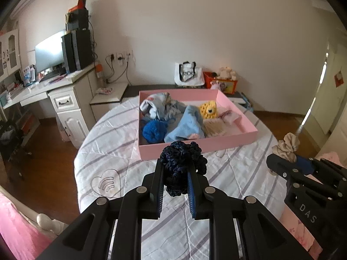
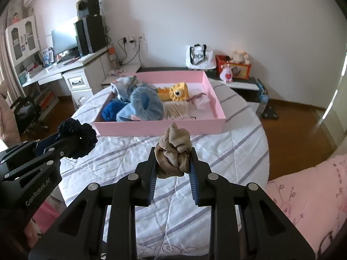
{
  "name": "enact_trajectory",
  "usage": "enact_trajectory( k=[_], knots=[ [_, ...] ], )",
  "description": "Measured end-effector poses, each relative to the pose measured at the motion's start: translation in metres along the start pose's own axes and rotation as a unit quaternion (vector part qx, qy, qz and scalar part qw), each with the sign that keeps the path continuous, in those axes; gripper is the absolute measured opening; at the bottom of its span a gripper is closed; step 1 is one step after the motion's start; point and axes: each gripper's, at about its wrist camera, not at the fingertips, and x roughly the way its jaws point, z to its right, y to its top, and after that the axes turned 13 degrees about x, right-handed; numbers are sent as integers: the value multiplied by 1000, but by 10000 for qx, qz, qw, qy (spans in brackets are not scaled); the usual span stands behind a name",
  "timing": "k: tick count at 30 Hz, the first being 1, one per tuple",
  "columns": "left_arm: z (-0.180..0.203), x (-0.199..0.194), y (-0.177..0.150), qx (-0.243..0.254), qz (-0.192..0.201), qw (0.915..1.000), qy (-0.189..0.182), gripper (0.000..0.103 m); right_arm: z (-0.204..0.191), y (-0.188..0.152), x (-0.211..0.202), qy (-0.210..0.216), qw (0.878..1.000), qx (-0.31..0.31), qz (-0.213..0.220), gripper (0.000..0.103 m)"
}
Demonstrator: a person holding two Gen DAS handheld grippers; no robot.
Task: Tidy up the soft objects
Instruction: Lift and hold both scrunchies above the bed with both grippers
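Two scrunchies are riding in my grippers at once: I am pinching the dark blue scrunchie (image 1: 183, 169) in the left gripper (image 1: 175, 186), and the right gripper (image 2: 173, 169) is clamping the beige scrunchie (image 2: 174, 153), each bunched between pressed-together pads and hanging clear above the striped bedspread (image 2: 227, 151). I am aiming both at the pink box (image 1: 195, 147), which is lying straight ahead of and below both grippers, its long near wall running crosswise to my line of approach. Inside, soft things are already crowding the left and middle: a blue yarn ball (image 1: 153, 131), a light blue plush (image 1: 186, 125), a yellow knitted toy (image 1: 208, 109). I am judging the right hand the better placed for the emptier right end, the left hand facing the fuller near-left part.
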Motion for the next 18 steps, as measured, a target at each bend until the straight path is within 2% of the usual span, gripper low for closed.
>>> enact_trajectory(
  k=[18],
  knots=[
    [22, -101, -21, 103, 663, 9972, 344, 15, -5, -15, -76, 236, 9972, -101, 705, 24]
  ],
)
